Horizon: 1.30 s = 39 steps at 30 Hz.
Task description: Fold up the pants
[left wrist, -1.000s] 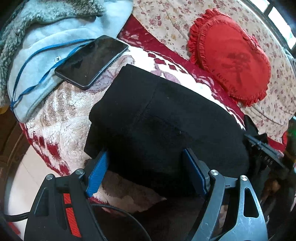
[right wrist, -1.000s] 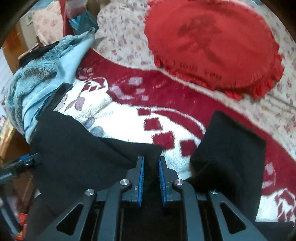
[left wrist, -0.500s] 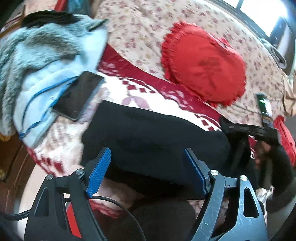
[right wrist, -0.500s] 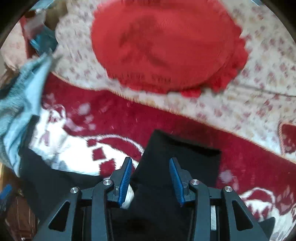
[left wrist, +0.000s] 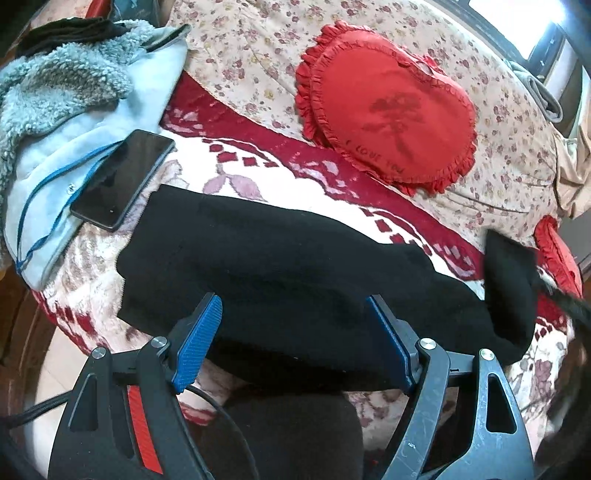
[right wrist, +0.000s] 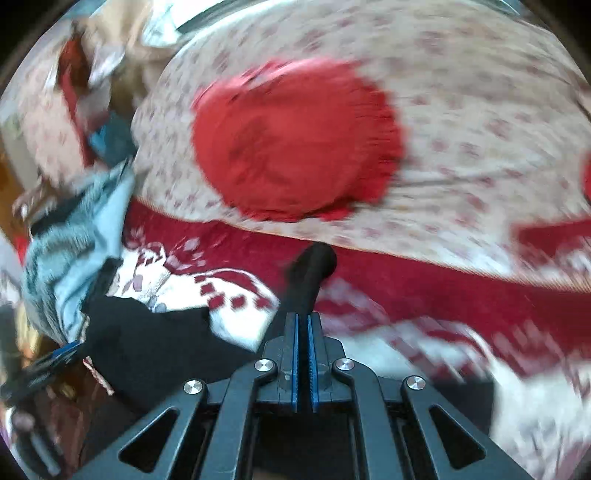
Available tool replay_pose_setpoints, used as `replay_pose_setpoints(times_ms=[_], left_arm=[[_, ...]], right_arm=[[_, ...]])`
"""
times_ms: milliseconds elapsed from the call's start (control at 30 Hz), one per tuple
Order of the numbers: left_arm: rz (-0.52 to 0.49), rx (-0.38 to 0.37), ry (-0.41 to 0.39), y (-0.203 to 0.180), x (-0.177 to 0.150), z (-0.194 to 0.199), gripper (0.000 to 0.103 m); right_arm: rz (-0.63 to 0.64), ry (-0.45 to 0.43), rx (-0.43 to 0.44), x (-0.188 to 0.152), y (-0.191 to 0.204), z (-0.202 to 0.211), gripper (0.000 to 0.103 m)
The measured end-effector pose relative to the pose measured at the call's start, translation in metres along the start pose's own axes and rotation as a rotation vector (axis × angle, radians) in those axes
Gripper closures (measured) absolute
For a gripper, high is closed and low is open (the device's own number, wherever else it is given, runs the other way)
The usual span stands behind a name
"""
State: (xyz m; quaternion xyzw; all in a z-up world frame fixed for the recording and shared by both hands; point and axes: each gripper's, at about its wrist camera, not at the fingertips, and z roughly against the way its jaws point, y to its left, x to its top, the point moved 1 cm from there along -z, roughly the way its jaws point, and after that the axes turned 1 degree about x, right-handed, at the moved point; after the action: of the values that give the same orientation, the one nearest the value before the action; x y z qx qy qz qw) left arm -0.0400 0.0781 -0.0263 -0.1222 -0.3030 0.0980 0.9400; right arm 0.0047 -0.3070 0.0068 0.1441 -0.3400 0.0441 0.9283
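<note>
Right tool (right wrist: 303, 325) clamped on a pants (left wrist: 295, 280) end, lifted off the bed (left wrist: 258, 74); left tool (left wrist: 295, 332) spread wide, empty.
Pants lie lengthwise on the blanket (left wrist: 258, 173). Carry the end over, align edges, press flat.

Bright daylight comes from a window (left wrist: 532, 33) far beyond the fingers. The right wrist picture is smeared; edges bend round.

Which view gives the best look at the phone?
The left wrist view. The phone lies sharp and whole there, screen up, on the light blue garment beside the black pants. The right wrist view is motion-blurred and shows no phone that I can make out.
</note>
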Motion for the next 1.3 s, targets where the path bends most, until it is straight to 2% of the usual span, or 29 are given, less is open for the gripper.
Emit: replay_pose_setpoints(times_ms=[67, 167, 233, 267, 333, 367, 400, 433, 533, 567, 600, 633, 733, 833, 900, 1033, 1100, 1133, 1167, 1233, 1300], left_arm=[[-0.013, -0.009, 0.008, -0.009, -0.003, -0.003, 0.023], [-0.041, -0.018, 0.033, -0.026, -0.008, -0.008, 0.023], [-0.060, -0.016, 0.036, -0.033, -0.010, -0.006, 0.023], [-0.073, -0.010, 0.032, -0.036, -0.011, -0.004, 0.023], [-0.088, 0.003, 0.025, -0.038, -0.011, -0.001, 0.023], [-0.091, 0.011, 0.023, -0.038, -0.010, 0.001, 0.023], [-0.088, 0.016, 0.021, -0.036, -0.009, 0.002, 0.023], [-0.079, 0.023, 0.019, -0.033, -0.008, 0.002, 0.023], [-0.027, 0.039, 0.027, -0.018, -0.006, 0.000, 0.023], [-0.014, 0.044, 0.032, -0.014, -0.006, 0.000, 0.023], [-0.006, 0.049, 0.034, -0.011, -0.006, 0.000, 0.023], [0.002, 0.055, 0.036, -0.008, -0.005, 0.000, 0.023], [0.026, 0.075, 0.027, 0.005, -0.004, 0.003, 0.023], [0.064, 0.089, 0.025, 0.018, -0.003, 0.002, 0.023], [0.086, 0.096, 0.030, 0.026, -0.004, -0.001, 0.023], [0.122, 0.116, 0.051, 0.044, -0.009, -0.005, 0.023], [0.123, 0.125, 0.045, 0.049, -0.010, -0.001, 0.023], [0.124, 0.132, 0.035, 0.052, -0.009, 0.002, 0.023], [0.129, 0.136, 0.028, 0.055, -0.009, 0.003, 0.023], [0.147, 0.137, 0.025, 0.060, -0.007, 0.004, 0.023], [0.176, 0.132, 0.033, 0.067, -0.008, 0.001, 0.023]], right_arm=[[-0.096, 0.009, -0.016, -0.030, -0.034, 0.020, 0.099], [-0.201, 0.124, -0.078, -0.077, -0.075, 0.006, 0.099], [-0.292, 0.120, -0.043, -0.096, -0.092, 0.001, 0.099], [-0.359, 0.077, 0.006, -0.101, -0.100, 0.002, 0.097], [-0.447, 0.005, 0.078, -0.105, -0.109, 0.006, 0.088], [-0.476, -0.011, 0.113, -0.105, -0.111, 0.005, 0.075], [-0.492, -0.019, 0.137, -0.105, -0.112, 0.004, 0.067], [-0.503, -0.027, 0.156, -0.105, -0.110, 0.002, 0.067], [-0.522, -0.014, 0.152, -0.103, -0.110, -0.009, 0.068], [-0.529, -0.025, 0.151, -0.102, -0.112, -0.013, 0.077], [-0.531, -0.033, 0.145, -0.100, -0.114, -0.016, 0.092], [-0.523, -0.037, 0.132, -0.098, -0.117, -0.016, 0.097], [-0.428, -0.101, 0.092, -0.084, -0.112, 0.005, 0.099], [-0.313, -0.155, 0.017, -0.072, -0.099, 0.033, 0.099], [-0.296, -0.103, -0.012, -0.080, -0.098, 0.034, 0.099], [-0.305, 0.060, -0.055, -0.113, -0.104, 0.004, 0.099], [-0.339, 0.052, -0.047, -0.118, -0.109, 0.009, 0.097], [-0.334, 0.056, -0.072, -0.115, -0.109, 0.014, 0.095], [-0.314, 0.056, -0.115, -0.113, -0.108, 0.020, 0.089], [-0.270, 0.051, -0.183, -0.105, -0.104, 0.029, 0.087], [-0.251, 0.020, -0.205, -0.096, -0.100, 0.042, 0.087]])
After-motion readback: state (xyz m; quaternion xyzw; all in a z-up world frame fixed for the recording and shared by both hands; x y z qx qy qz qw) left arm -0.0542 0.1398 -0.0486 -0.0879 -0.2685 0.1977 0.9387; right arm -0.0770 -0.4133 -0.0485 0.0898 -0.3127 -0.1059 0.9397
